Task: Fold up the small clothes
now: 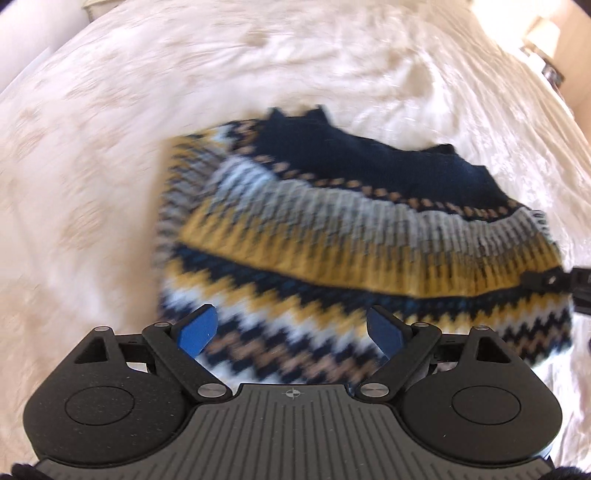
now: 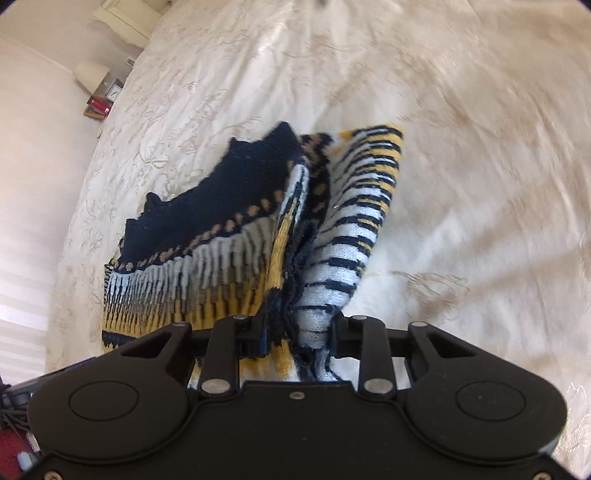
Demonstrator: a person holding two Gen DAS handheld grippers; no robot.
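A small knitted sweater (image 1: 332,229) with navy, yellow, white and tan zigzag bands lies partly folded on the cream bedspread (image 1: 110,147). My left gripper (image 1: 291,332) is open, its blue pads (image 1: 197,330) apart just above the sweater's near edge, holding nothing. My right gripper (image 2: 295,332) is shut on a bunched edge of the sweater (image 2: 229,258) and lifts it off the bed; its fingertips are hidden in the fabric. The right gripper's black tip shows at the right edge of the left wrist view (image 1: 554,280), on the sweater's right side.
The patterned cream bedspread (image 2: 461,184) spreads all around the sweater. A bedside table with a lamp (image 2: 90,75) and small items stands far left beyond the bed edge. Another lamp (image 1: 539,33) stands at the far right corner.
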